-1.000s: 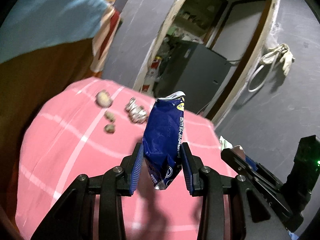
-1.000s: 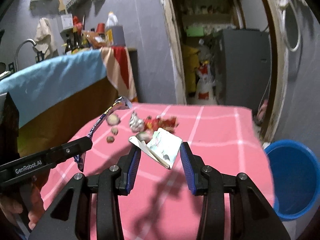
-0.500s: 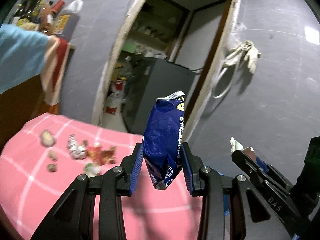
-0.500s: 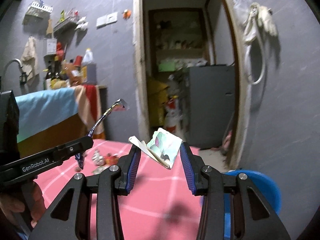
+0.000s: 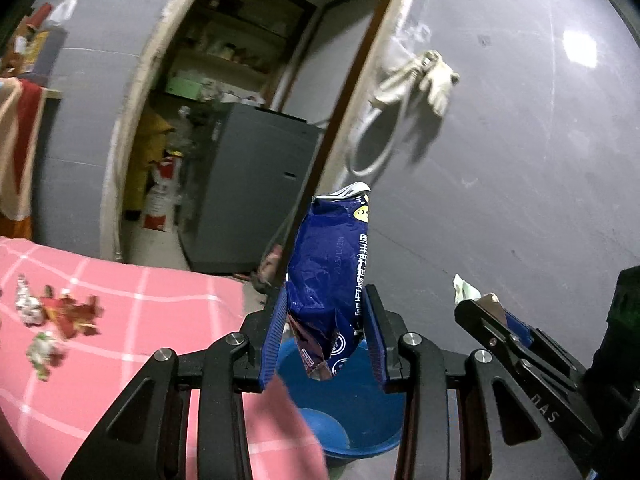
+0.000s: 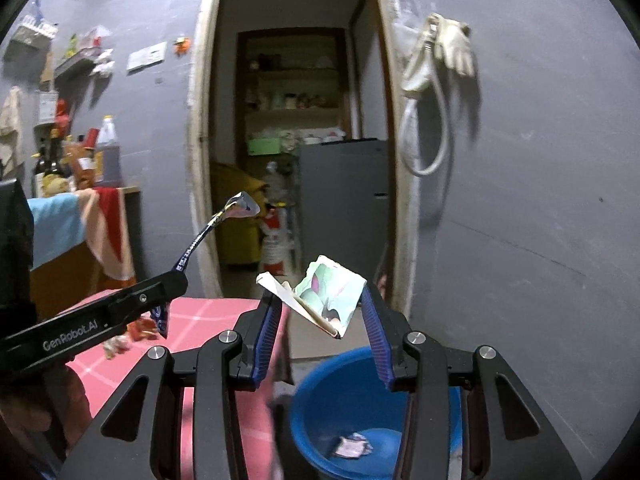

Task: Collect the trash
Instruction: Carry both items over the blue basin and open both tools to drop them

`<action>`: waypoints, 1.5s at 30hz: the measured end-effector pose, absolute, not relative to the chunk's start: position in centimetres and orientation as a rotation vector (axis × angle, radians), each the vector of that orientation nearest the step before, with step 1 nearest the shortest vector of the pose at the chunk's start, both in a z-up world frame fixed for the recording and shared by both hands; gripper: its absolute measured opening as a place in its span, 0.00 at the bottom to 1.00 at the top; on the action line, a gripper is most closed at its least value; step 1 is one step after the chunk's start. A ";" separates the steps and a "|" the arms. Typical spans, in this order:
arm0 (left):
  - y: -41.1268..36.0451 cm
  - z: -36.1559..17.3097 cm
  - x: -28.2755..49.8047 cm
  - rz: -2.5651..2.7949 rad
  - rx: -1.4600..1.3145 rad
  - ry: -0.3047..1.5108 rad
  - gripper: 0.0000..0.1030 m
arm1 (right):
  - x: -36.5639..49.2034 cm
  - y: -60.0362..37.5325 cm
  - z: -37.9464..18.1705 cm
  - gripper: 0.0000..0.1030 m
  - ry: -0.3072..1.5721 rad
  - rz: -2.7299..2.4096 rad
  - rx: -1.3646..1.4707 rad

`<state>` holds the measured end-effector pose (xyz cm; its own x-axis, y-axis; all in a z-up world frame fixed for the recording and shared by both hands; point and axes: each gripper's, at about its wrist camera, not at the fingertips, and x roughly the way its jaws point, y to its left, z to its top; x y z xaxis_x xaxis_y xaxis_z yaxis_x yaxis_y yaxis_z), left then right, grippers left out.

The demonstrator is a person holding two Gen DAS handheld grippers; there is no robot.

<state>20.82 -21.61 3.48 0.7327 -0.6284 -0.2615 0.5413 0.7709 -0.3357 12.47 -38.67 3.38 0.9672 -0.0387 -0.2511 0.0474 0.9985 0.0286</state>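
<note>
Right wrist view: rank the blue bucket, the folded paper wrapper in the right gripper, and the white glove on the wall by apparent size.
1. blue bucket, partly hidden.
2. and 3. folded paper wrapper and white glove: unsure. The wrapper looks slightly bigger but sits much nearer the camera.

The snack bag point(image 5: 330, 280) is deep blue with white lettering, a yellow spot near its silver top edge and a dark red patch low down. The paper wrapper point(image 6: 326, 296) is pale green with purple and white shapes, cream on its folded side. The bucket point(image 6: 320, 392) is bright blue, with a small white and purple scrap point(image 6: 352, 446) on its bottom. The tablecloth point(image 5: 168, 312) is pink, crossed by thin white lines into a check. The scraps on the cloth point(image 5: 70, 314) are red, silver and pale green. Both grippers are black with blue ribbed finger pads point(image 5: 272, 340). The wall point(image 5: 520, 160) is grey, and the gloves point(image 6: 452, 46) on it are off-white.
</note>
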 end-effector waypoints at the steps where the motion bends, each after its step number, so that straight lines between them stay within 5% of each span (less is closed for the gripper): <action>1: -22.2 3.3 20.8 -0.660 -0.238 0.379 0.32 | 12.3 -39.2 3.1 0.40 0.256 -0.054 0.043; 24: -30.7 -6.5 26.5 -0.661 -0.074 0.803 0.33 | 15.3 -46.8 -5.3 0.40 0.545 -0.168 0.249; 38: -30.3 -7.5 27.4 -0.642 -0.096 0.870 0.34 | 16.4 -47.8 -6.7 0.45 0.578 -0.185 0.292; 45: -28.3 -6.1 26.8 -0.615 -0.123 0.816 0.45 | 15.7 -47.5 -5.4 0.52 0.538 -0.194 0.274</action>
